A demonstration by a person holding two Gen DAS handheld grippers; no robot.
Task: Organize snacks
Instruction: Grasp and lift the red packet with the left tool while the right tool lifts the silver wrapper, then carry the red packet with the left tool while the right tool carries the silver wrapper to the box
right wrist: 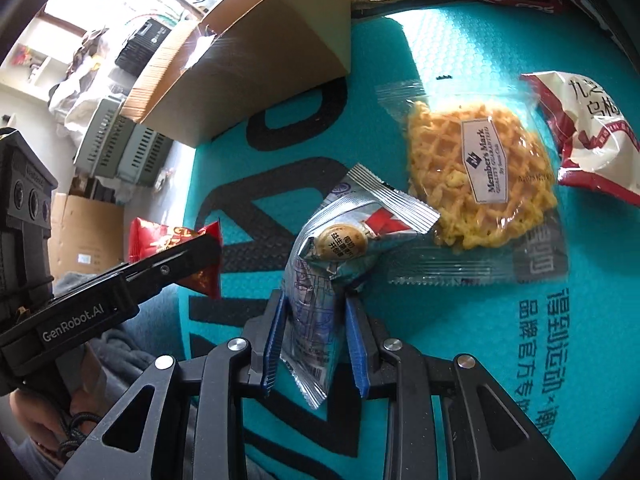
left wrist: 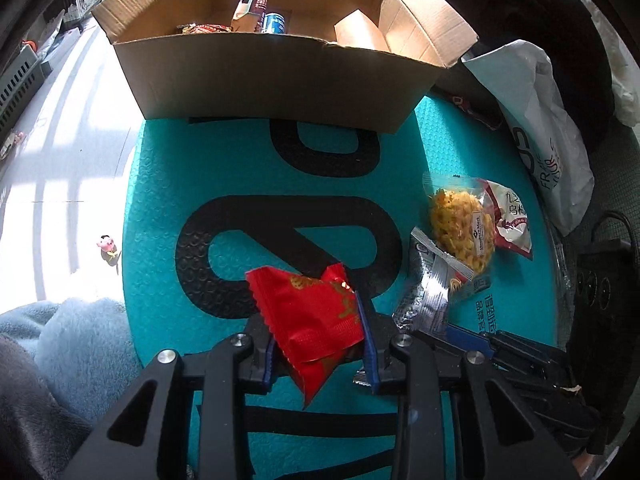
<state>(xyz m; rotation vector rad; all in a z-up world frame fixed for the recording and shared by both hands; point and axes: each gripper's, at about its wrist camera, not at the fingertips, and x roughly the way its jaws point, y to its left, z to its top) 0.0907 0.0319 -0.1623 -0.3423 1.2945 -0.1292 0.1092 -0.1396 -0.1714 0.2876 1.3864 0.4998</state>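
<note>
My left gripper (left wrist: 320, 344) is shut on a red snack packet (left wrist: 316, 316), lifted a little above the teal mat (left wrist: 168, 200). My right gripper (right wrist: 316, 320) is shut on a silver snack packet (right wrist: 332, 248), which also shows in the left wrist view as a silver packet (left wrist: 428, 288). In the right wrist view the left gripper (right wrist: 188, 252) holds the red packet (right wrist: 160, 240) at the left. An open cardboard box (left wrist: 280, 80) with several snacks inside stands at the mat's far end. A clear waffle snack bag (right wrist: 480, 172) and a white-and-red packet (right wrist: 592, 132) lie on the mat.
A white plastic bag (left wrist: 544, 136) and dark clothing lie at the right of the mat. A blue fleece blanket (left wrist: 76, 336) sits at the near left. Grey crates (right wrist: 120, 148) and another cardboard box (right wrist: 84, 232) stand on the floor beyond the mat. A small pink toy (left wrist: 106, 245) lies on the white floor.
</note>
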